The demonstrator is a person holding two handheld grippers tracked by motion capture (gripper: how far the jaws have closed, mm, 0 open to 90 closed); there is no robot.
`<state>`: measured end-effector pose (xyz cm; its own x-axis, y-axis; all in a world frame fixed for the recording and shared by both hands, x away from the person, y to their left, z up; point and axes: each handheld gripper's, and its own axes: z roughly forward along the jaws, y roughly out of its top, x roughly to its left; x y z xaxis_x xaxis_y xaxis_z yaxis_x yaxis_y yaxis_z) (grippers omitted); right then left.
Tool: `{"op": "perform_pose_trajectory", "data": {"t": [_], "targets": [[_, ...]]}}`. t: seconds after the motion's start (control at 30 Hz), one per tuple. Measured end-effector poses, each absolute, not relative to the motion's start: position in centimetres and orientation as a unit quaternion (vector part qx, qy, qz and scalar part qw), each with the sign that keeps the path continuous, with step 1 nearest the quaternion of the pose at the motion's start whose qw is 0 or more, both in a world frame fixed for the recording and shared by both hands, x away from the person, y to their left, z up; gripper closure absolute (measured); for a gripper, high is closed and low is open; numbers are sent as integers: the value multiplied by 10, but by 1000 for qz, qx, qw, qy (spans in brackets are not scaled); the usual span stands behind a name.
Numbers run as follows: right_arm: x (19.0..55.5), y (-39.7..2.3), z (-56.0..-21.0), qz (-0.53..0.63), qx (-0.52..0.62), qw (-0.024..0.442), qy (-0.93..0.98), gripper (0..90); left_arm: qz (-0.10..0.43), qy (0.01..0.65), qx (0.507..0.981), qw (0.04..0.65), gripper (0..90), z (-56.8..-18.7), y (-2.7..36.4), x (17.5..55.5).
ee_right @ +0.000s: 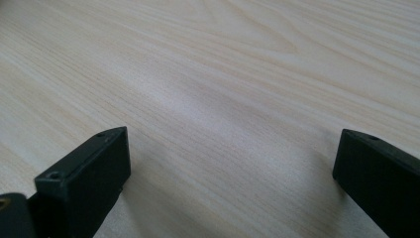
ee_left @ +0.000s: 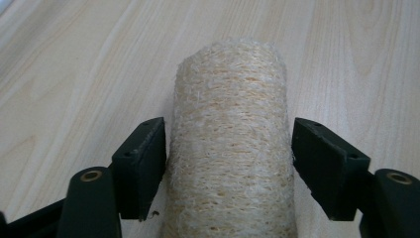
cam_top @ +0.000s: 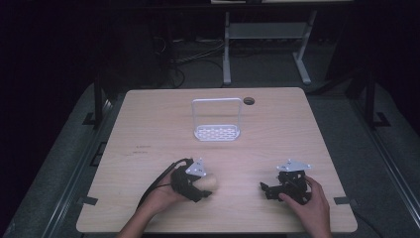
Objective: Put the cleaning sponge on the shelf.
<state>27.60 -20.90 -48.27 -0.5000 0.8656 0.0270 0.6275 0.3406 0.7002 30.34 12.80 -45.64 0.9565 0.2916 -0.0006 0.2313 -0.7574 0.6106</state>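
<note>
A pale, fibrous loofah roll point(ee_left: 230, 144) lies on the wooden table point(ee_left: 74, 74), pointing away between the two black pads of my left gripper point(ee_left: 229, 163). Both pads rest against its sides, about halfway along its length, with no dent that I can see. In the high view the loofah roll point(cam_top: 212, 182) pokes out to the right of the left gripper point(cam_top: 200, 188), near the table's front. My right gripper point(ee_right: 230, 163) stands open over bare wood with nothing between its fingers. In the high view the right gripper point(cam_top: 266, 189) sits at the front right and points left.
A white wire rack point(cam_top: 218, 121) with a perforated base and an upright frame stands at the middle of the table point(cam_top: 277, 129). A round cable hole point(cam_top: 248, 100) sits near the far edge. Metal desk legs point(cam_top: 227, 49) stand on the dark floor behind.
</note>
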Motion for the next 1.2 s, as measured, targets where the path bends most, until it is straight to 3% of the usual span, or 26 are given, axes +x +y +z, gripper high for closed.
{"op": "perform_pose_trajectory", "data": {"t": [0.37,0.8,1.2], "targets": [[276,-209,-483,334,467,178,799,9,50,137,939,312,404,-456,129,305],[276,-209,-483,334,467,178,799,9,48,148,934,322,413,-454,131,304],[276,-209,-483,334,467,178,799,10,66,199,920,330,413,-449,137,306]]}}
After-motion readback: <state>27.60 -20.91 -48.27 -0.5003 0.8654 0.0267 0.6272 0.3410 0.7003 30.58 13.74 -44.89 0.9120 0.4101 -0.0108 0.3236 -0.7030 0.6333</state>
